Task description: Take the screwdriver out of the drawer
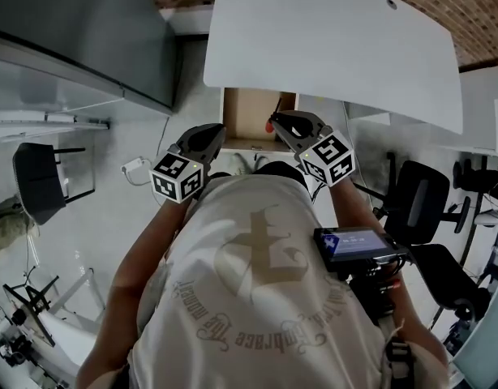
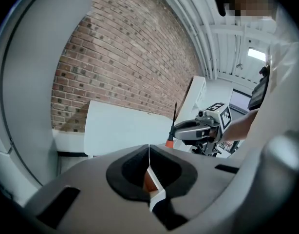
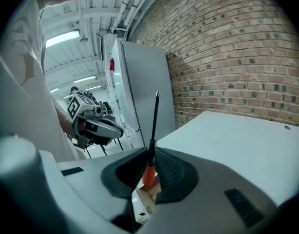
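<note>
My right tongs (image 3: 150, 156) are clamped on the screwdriver (image 3: 154, 123) where the orange handle meets the shaft. Its long axis stands upright over the open drawer (image 1: 251, 113) under the worktop (image 1: 338, 39). My left tongs (image 2: 149, 152) are pressed together, empty, just alongside. The tongs hide most of the drawer's inside.

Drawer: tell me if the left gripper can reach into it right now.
Probably yes: the drawer stands open just beyond the left gripper, with nothing between them, though its jaws are shut.
</note>
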